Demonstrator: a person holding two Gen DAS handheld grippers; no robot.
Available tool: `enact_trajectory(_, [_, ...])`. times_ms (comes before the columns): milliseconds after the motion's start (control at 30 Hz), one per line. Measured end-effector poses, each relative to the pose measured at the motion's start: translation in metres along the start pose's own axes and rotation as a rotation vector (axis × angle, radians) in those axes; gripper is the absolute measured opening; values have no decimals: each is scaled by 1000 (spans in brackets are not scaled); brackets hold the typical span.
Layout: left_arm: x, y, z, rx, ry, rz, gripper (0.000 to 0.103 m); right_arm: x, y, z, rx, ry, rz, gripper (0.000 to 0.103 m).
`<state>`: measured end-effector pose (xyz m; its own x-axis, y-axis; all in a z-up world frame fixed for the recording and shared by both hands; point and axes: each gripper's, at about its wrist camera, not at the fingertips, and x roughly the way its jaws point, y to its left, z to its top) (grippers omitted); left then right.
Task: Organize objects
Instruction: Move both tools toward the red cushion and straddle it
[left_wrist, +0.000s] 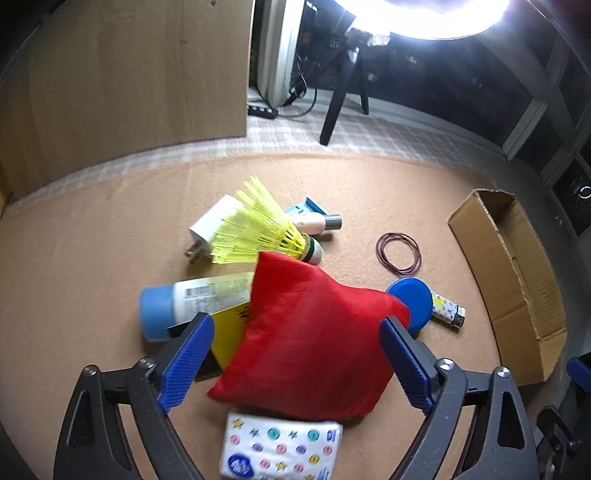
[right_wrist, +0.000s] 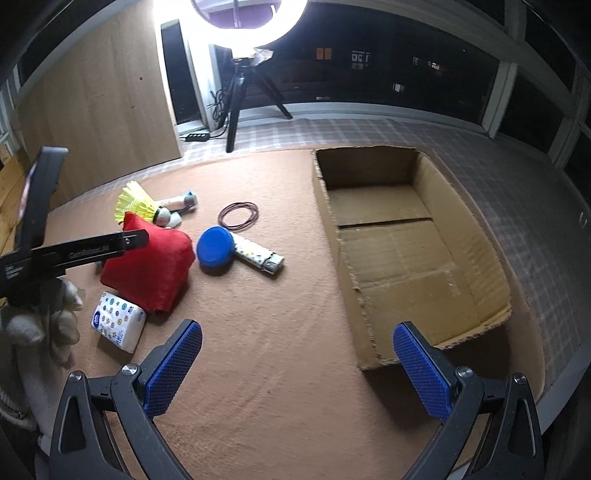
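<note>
A red bean bag lies on the tan carpet on top of a pile of small things. My left gripper is open and straddles the bag; its right pad is at the bag's right corner and its left pad stands clear. Around the bag lie a yellow shuttlecock, a white plug, a blue-capped tube, a tissue pack, a blue disc, a patterned lighter and rubber bands. My right gripper is open over bare carpet, left of an empty cardboard box.
A gloved hand holds the left gripper's black frame at the left of the right wrist view. A ring light's tripod and a power strip stand beyond the carpet. A wooden panel rises at the back left.
</note>
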<state>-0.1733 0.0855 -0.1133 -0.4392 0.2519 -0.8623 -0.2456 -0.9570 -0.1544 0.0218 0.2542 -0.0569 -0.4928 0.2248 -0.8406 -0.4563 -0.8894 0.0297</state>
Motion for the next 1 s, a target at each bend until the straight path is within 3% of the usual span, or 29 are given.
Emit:
enact_trajectory(33, [4, 0, 1, -7, 11, -7, 82, -1, -3, 0, 6, -1, -3, 102])
enact_trajectory(167, [16, -4, 2, -15, 41, -52, 76, -3, -11, -3, 21, 0, -12, 102])
enact_trajectory(367, [22, -20, -1, 53, 54, -69, 75, -5, -20, -5, 41, 0, -17, 102])
enact_trajectory(633, [20, -56, -18, 223, 86, -121, 75, -6, -25, -5, 63, 1, -11, 102])
enact_trajectory(1000, [14, -89, -63, 284, 151, -239, 77, -10, -31, -11, 89, -2, -7, 102])
